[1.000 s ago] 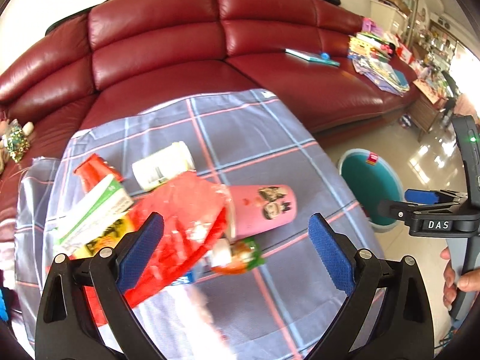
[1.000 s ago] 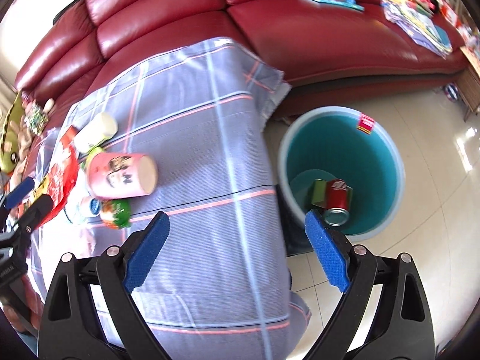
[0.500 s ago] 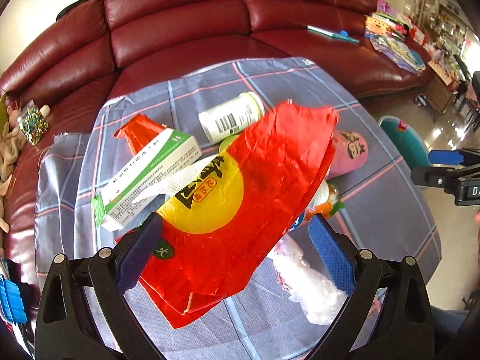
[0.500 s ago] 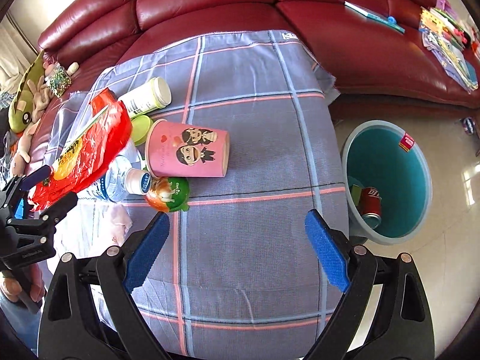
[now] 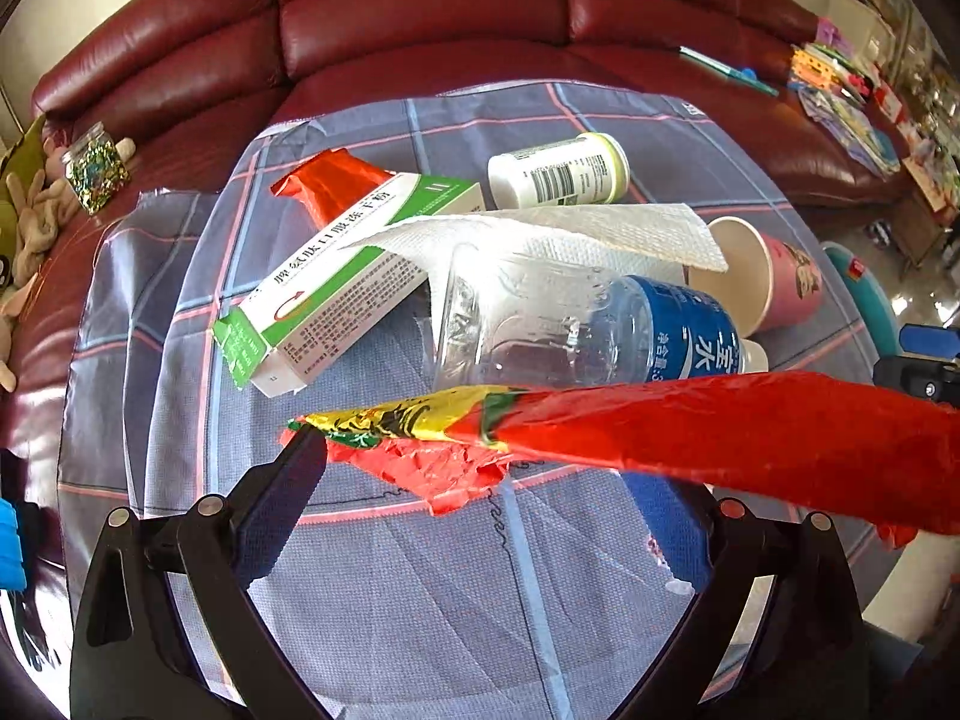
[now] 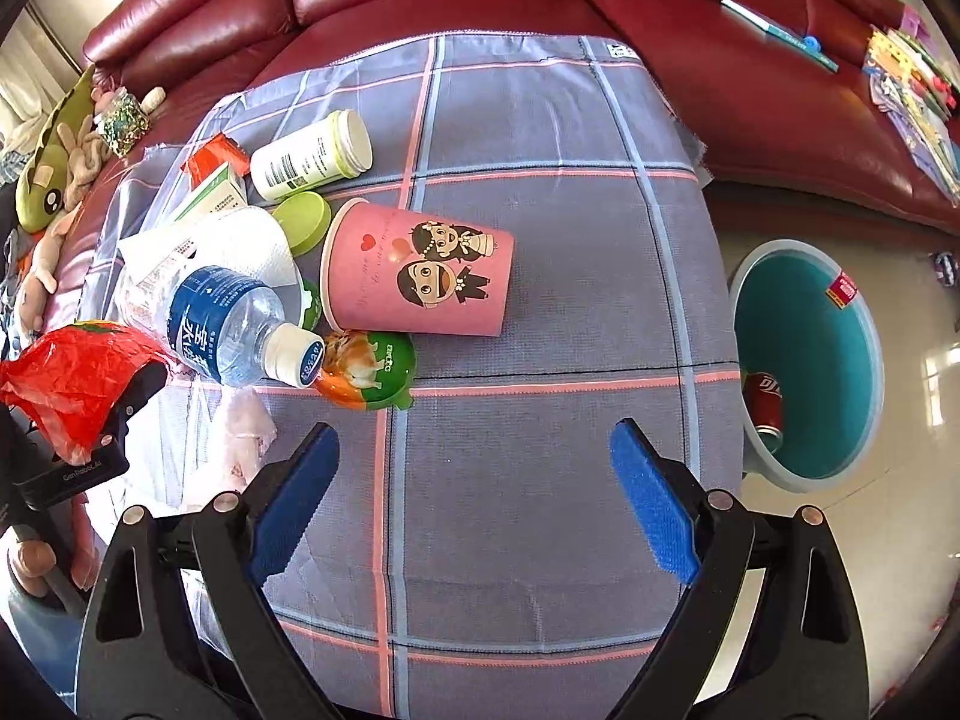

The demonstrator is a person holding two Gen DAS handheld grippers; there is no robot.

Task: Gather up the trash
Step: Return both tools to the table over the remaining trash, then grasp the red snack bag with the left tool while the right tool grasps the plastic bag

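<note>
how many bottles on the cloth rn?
2. The clear water bottle lies on its side near the left claw, cap toward the pink cup. The white pill bottle lies behind it. More may hide under the tissue.

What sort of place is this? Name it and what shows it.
Most likely a home living room: a red leather sofa, a cloth-covered table strewn with trash, and a teal bin on the tiled floor.

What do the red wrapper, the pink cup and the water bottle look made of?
Red wrapper: thin glossy plastic film, going by its crinkles and shine. Pink cup: probably paper, matte and printed. Water bottle: clear plastic, see-through.
</note>
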